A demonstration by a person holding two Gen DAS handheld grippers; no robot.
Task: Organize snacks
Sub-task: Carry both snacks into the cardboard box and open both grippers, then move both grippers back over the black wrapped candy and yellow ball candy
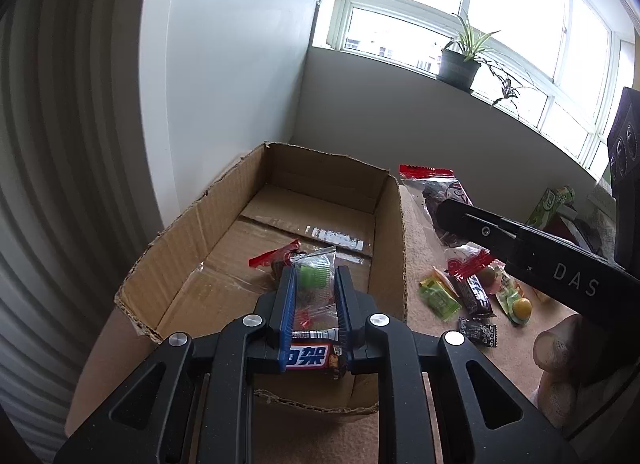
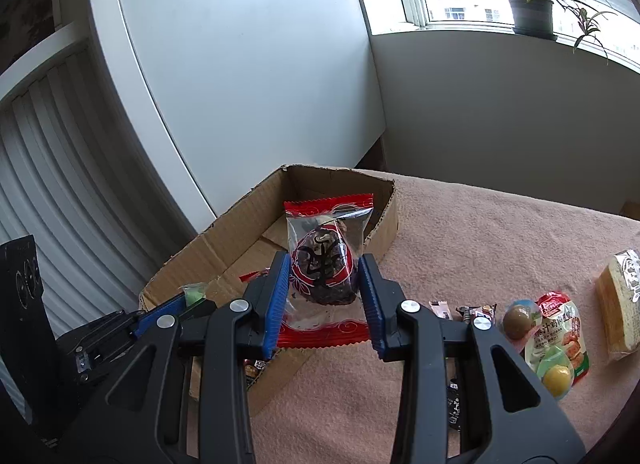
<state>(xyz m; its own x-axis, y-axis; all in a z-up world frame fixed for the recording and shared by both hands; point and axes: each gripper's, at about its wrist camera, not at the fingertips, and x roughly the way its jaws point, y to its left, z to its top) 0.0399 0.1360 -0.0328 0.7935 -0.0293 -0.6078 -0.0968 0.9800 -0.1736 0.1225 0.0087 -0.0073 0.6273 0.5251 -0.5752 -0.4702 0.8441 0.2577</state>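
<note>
My left gripper (image 1: 315,272) is shut on a clear packet with a green sweet (image 1: 316,278) and hangs over the near end of the open cardboard box (image 1: 386,223). In the box lie a red-edged packet (image 1: 276,258) and a chocolate bar (image 1: 308,358). My right gripper (image 2: 325,260) is shut on a red-edged clear packet holding a dark round cake (image 2: 322,268), above the box's right wall (image 2: 386,219). In the right wrist view the left gripper (image 2: 188,298) shows at lower left. In the left wrist view the right gripper (image 1: 448,215) reaches in from the right.
Several loose snacks (image 1: 472,296) lie on the pink cloth (image 2: 480,223) right of the box, with egg packets (image 2: 552,340) and a wrapped bread slice (image 2: 618,304). A white cabinet (image 2: 240,83) stands behind the box. A potted plant (image 1: 458,63) sits on the windowsill. A hand (image 1: 560,352) holds the right gripper.
</note>
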